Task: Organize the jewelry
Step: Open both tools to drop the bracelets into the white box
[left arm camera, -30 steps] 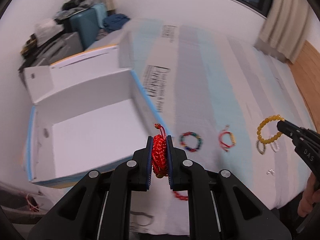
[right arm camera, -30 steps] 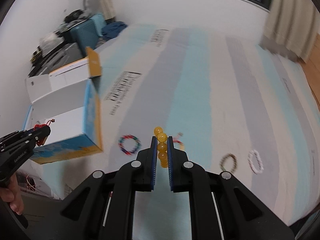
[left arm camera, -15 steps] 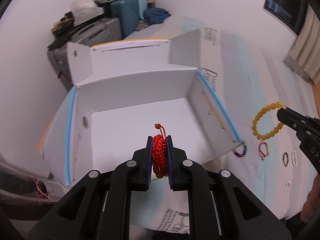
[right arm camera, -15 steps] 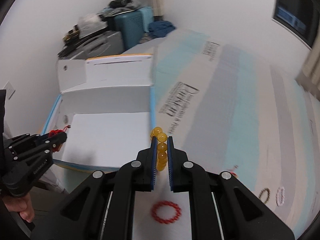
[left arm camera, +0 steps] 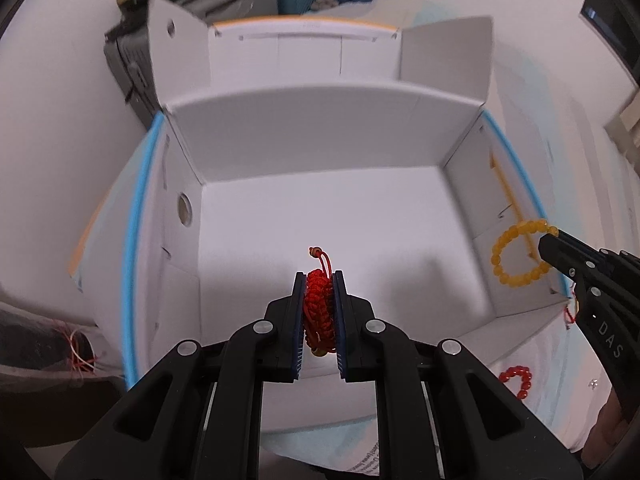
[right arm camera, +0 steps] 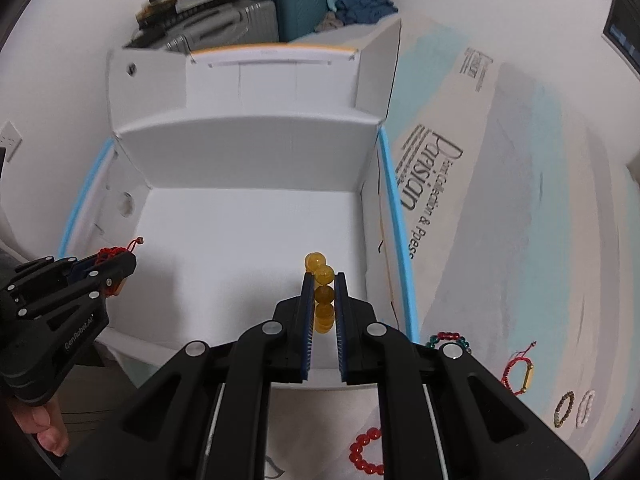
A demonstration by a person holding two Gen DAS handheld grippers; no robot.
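Note:
My left gripper (left arm camera: 318,280) is shut on a red woven bracelet (left arm camera: 318,304) and holds it over the open white cardboard box (left arm camera: 328,148). It also shows at the left of the right wrist view (right arm camera: 120,258). My right gripper (right arm camera: 323,280) is shut on a yellow bead bracelet (right arm camera: 323,292) above the box's right side (right arm camera: 394,216). The yellow bracelet hangs as a ring in the left wrist view (left arm camera: 518,254). The box floor is bare.
On the striped bedsheet to the right lie a red bead bracelet (right arm camera: 366,458), a multicoloured bead bracelet (right arm camera: 448,338), a red cord bracelet with a gold bar (right arm camera: 520,372), a brown bead bracelet (right arm camera: 563,408) and a white one (right arm camera: 585,408). Suitcases (right arm camera: 256,20) stand behind the box.
Both grippers moved left from over the bedsheet to above the box, each still holding its bracelet. The box now fills both views.

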